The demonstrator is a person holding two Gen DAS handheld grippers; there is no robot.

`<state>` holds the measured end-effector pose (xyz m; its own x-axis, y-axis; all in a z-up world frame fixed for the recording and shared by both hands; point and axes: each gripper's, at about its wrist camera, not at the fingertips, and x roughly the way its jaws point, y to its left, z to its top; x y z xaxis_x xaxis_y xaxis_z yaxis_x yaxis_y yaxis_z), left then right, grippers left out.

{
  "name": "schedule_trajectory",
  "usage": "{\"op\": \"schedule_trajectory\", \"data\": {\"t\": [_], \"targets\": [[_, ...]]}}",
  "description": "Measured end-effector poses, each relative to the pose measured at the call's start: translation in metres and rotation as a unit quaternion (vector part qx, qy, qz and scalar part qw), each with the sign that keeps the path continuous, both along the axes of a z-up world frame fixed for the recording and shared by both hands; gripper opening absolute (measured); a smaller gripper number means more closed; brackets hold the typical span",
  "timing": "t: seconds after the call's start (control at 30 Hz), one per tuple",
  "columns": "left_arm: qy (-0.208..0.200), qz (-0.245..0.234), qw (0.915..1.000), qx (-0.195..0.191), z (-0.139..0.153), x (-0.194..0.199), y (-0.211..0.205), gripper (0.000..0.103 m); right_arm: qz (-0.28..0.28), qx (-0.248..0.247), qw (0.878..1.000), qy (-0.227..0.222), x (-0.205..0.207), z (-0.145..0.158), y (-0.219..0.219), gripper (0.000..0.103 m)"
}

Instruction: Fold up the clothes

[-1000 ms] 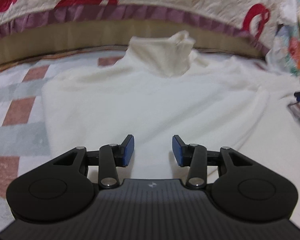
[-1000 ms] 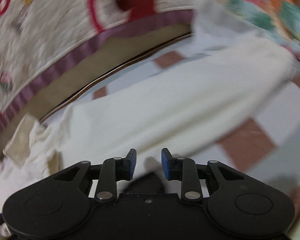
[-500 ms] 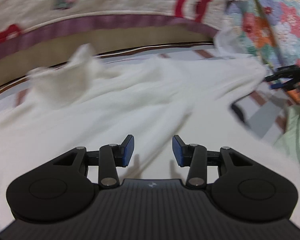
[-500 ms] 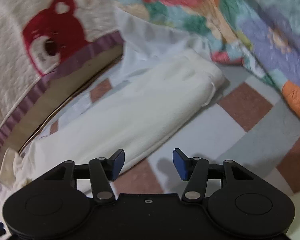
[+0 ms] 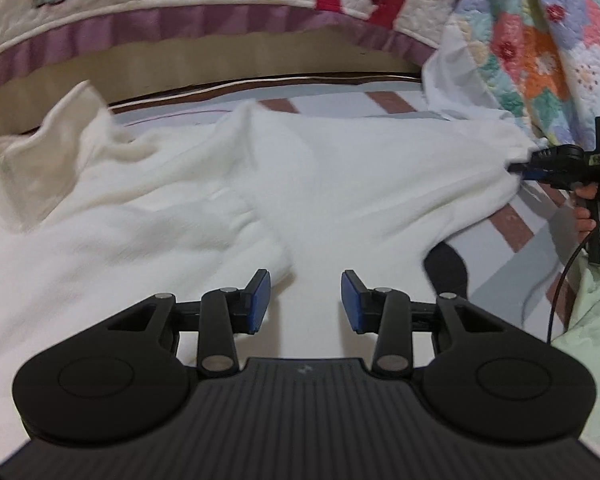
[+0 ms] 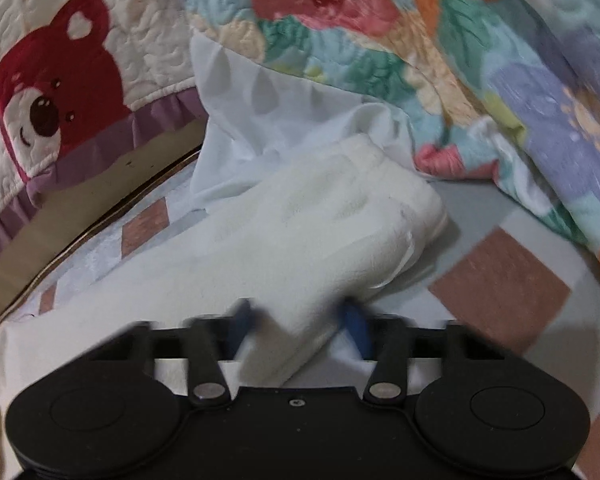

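A white fleece sweater [image 5: 180, 220] lies spread on the bed, its turtleneck collar [image 5: 48, 136] standing up at the far left. My left gripper [image 5: 305, 300] hovers open just over the sweater's body with nothing between its blue pads. The sweater's sleeve [image 6: 332, 216] stretches out to the right, its cuff end near the floral quilt. My right gripper [image 6: 296, 320] straddles this sleeve near the cuff; its fingers look blurred and wide apart with the fabric between them. In the left wrist view, the right gripper [image 5: 556, 164] sits at the sleeve's tip.
A checkered sheet [image 6: 500, 288] covers the bed. A cream quilt with a red bear [image 6: 60, 92] hangs along the far side, and a floral quilt [image 6: 460, 60] is piled at the right. A person's hand [image 5: 584, 208] and pale green sleeve [image 5: 592, 320] are at the right edge.
My left gripper has swung right across the sweater, staying open. My right gripper opened wider and moved onto the sleeve, which now lies between its fingers.
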<state>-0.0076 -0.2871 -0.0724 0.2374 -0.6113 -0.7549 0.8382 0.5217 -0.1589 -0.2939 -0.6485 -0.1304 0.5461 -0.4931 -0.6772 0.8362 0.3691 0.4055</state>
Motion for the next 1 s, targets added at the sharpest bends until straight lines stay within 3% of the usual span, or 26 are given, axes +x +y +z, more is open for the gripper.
{"op": "schedule_trajectory", "data": {"t": [0.07, 0.13, 0.23, 0.33, 0.43, 0.53, 0.6, 0.67, 0.8, 1.0], "targets": [[-0.007, 0.01, 0.9999, -0.006, 0.005, 0.003, 0.014, 0.038, -0.019, 0.001, 0.999, -0.029, 0.001, 0.007, 0.005, 0.011], [-0.012, 0.011, 0.9992, -0.038, 0.013, 0.007, 0.035, 0.038, -0.013, 0.011, 0.997, -0.075, 0.011, 0.02, 0.018, 0.011], [-0.023, 0.02, 0.9973, -0.066, 0.026, 0.009, 0.063, 0.039, 0.038, 0.002, 0.993, -0.114, 0.042, 0.049, 0.05, 0.011], [-0.032, 0.043, 0.9962, -0.07, 0.035, 0.013, 0.093, 0.039, 0.117, -0.013, 0.982, -0.147, 0.082, 0.08, 0.095, 0.011], [-0.027, 0.075, 0.9941, -0.073, 0.039, 0.021, 0.122, 0.039, 0.209, -0.024, 0.961, -0.178, 0.123, 0.108, 0.153, 0.011], [-0.009, 0.102, 0.992, -0.073, 0.032, 0.03, 0.15, 0.039, 0.316, -0.026, 0.926, -0.203, 0.158, 0.127, 0.223, 0.011], [-0.005, 0.12, 0.9908, -0.061, 0.025, 0.034, 0.165, 0.04, 0.395, -0.02, 0.899, -0.186, 0.179, 0.13, 0.27, 0.011], [-0.006, 0.139, 0.9895, -0.038, 0.016, 0.038, 0.178, 0.041, 0.479, -0.056, 0.868, -0.116, 0.2, 0.122, 0.318, 0.012], [0.011, 0.161, 0.9861, -0.04, 0.008, 0.044, 0.198, 0.041, 0.56, -0.119, 0.82, -0.005, 0.198, 0.082, 0.363, 0.01], [0.025, 0.154, 0.9855, -0.066, 0.006, 0.048, 0.201, 0.046, 0.524, -0.18, 0.828, 0.083, 0.147, 0.054, 0.337, 0.019]]}}
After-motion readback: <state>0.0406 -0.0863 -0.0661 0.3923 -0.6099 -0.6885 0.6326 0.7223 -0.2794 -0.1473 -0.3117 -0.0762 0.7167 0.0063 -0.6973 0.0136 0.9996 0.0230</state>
